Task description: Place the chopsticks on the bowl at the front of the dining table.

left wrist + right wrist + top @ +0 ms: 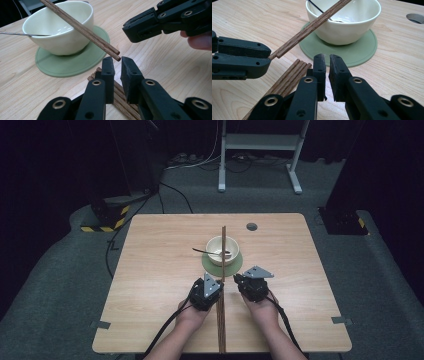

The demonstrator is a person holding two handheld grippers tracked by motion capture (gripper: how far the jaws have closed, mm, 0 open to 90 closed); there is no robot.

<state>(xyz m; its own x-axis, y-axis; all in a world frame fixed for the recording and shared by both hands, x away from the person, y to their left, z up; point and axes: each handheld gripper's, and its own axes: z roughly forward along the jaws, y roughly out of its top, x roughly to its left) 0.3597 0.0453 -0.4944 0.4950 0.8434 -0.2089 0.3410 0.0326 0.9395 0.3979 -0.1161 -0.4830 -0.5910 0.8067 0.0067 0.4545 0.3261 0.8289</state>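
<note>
A cream bowl (pixel 214 247) with a spoon (pixel 202 251) in it stands on a green coaster (pixel 210 266) at mid-table. A pair of wooden chopsticks (pixel 223 232) lies across the bowl's rim, and its near end overhangs toward me. My left gripper (pixel 219 282) has its jaw tips pinched on that near end (pixel 117 56), with only a narrow gap left. My right gripper (pixel 238 279) hovers just right of it, shut and empty (pixel 327 58). A bundle of several more chopsticks (pixel 221 325) lies flat between my hands and reaches the table's front edge.
A round cable hole (pixel 251 226) sits in the tabletop behind the bowl. Beyond the far edge of the table, a white metal stand (pixel 260 145) and cables rest on the grey floor. Bare wood stretches to the left and right of my hands.
</note>
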